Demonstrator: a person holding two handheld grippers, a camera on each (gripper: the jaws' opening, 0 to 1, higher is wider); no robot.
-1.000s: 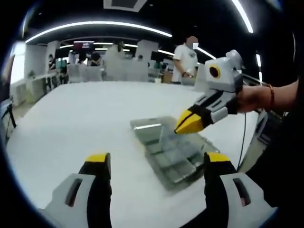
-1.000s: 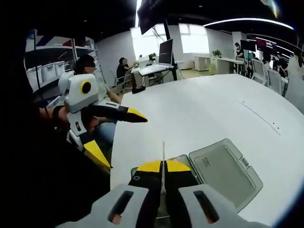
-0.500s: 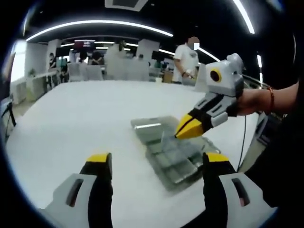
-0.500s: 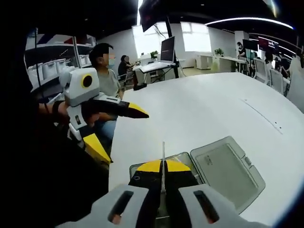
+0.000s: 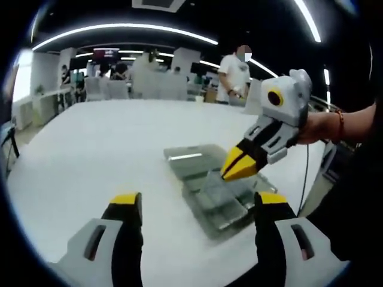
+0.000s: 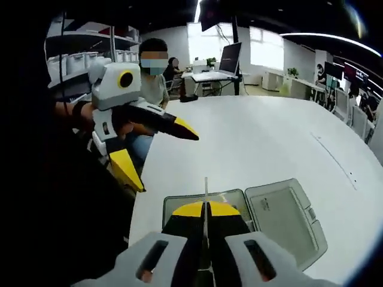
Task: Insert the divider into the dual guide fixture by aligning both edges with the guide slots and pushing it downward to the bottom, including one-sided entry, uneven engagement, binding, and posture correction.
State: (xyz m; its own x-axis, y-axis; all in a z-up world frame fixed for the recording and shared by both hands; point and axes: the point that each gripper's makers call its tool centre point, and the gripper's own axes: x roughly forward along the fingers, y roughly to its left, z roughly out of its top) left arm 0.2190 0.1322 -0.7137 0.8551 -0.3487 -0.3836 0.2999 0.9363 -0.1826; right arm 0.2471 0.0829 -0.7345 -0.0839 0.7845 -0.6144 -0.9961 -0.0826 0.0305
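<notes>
So closest in the left gripper view, the left gripper (image 5: 194, 206) has its two yellow-tipped jaws spread wide apart with nothing between them, hanging over the white table (image 5: 102, 149). Just past them sits the clear plastic compartment box (image 5: 218, 200), lid (image 5: 188, 156) flipped open and lying flat on the far side of it. The box's long axis runs diagonally away from the camera, toward the upper left of that view.

The right gripper (image 5: 238, 164) comes in from the right above the box, jaws pinched together on the divider (image 5: 210, 182). It's a thin clear sheet, hard to make out, hanging down from the tips into the box's grid area. Can't tell if its edges are actually in the slots.

In the right gripper view the divider (image 6: 205, 200) shows edge-on as a thin pale line standing straight up between the closed yellow tips (image 6: 205, 210), so it points along the jaws. The box (image 6: 230, 200) is right behind the tips and the open lid (image 6: 284, 215) lies to its right.

Further out, the table is bare white. Around it is an open office: ceiling light strips, a person in a white shirt (image 5: 235, 75) standing, another person seated (image 6: 154, 81), desks with monitors (image 6: 230, 57), and shelves with bins (image 6: 81, 60).
</notes>
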